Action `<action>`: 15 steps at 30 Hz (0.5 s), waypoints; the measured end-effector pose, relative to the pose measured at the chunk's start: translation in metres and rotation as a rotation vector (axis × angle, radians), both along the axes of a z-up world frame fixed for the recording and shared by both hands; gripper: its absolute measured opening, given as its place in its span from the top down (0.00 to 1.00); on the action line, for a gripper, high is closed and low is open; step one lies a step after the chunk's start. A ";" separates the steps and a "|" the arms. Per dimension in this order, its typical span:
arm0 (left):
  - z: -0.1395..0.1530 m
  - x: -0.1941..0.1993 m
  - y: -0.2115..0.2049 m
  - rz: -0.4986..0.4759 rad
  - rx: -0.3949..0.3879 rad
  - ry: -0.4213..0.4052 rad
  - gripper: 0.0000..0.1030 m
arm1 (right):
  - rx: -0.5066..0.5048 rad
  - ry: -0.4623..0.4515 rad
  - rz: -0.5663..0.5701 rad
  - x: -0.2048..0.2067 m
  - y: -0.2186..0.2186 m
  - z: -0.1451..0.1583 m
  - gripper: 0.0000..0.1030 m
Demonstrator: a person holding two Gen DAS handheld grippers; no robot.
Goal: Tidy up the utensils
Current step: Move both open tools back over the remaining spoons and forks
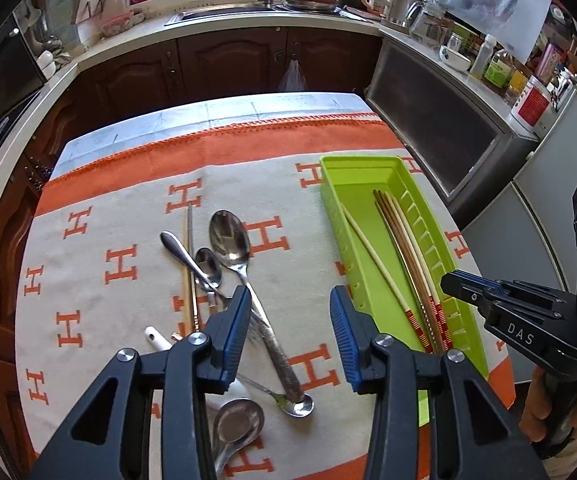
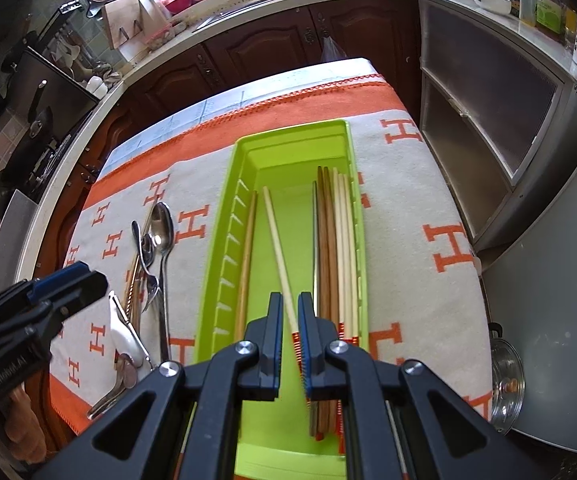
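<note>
A green utensil tray (image 1: 330,168) (image 2: 224,208) lies on the orange and white cloth. Several chopsticks (image 1: 404,248) (image 2: 338,240) lie along its right side. A pale chopstick (image 2: 278,256) (image 1: 372,256) lies diagonally in the tray. My right gripper (image 2: 289,308) is over the tray's near end, shut on this chopstick near its red-banded end. My left gripper (image 1: 290,300) is open and empty above the cloth, between the tray and a pile of metal spoons (image 1: 230,240) (image 2: 162,228), a white spoon (image 1: 156,338) and loose chopsticks (image 1: 188,264).
The table stands in a kitchen. Dark wood cabinets (image 1: 224,64) and a sink counter (image 1: 224,16) are beyond its far edge. A grey cabinet (image 1: 440,120) with bottles on top stands at the right. A pot lid (image 2: 506,380) lies low at the right.
</note>
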State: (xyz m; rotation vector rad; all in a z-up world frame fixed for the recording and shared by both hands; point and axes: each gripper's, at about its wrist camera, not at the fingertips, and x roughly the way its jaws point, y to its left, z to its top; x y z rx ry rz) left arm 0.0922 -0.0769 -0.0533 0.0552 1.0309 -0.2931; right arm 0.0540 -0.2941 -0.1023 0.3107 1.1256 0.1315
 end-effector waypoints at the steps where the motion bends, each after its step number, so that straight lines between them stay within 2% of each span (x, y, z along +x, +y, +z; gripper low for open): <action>1: 0.003 0.000 0.008 0.013 0.001 -0.005 0.59 | 0.003 -0.001 0.004 -0.001 0.002 0.001 0.93; 8: 0.010 -0.012 0.064 0.104 0.028 -0.015 0.59 | 0.006 -0.012 0.058 -0.007 0.025 0.009 0.93; 15: -0.002 -0.025 0.102 0.160 0.039 0.021 0.59 | 0.009 -0.015 0.127 -0.009 0.057 0.013 0.93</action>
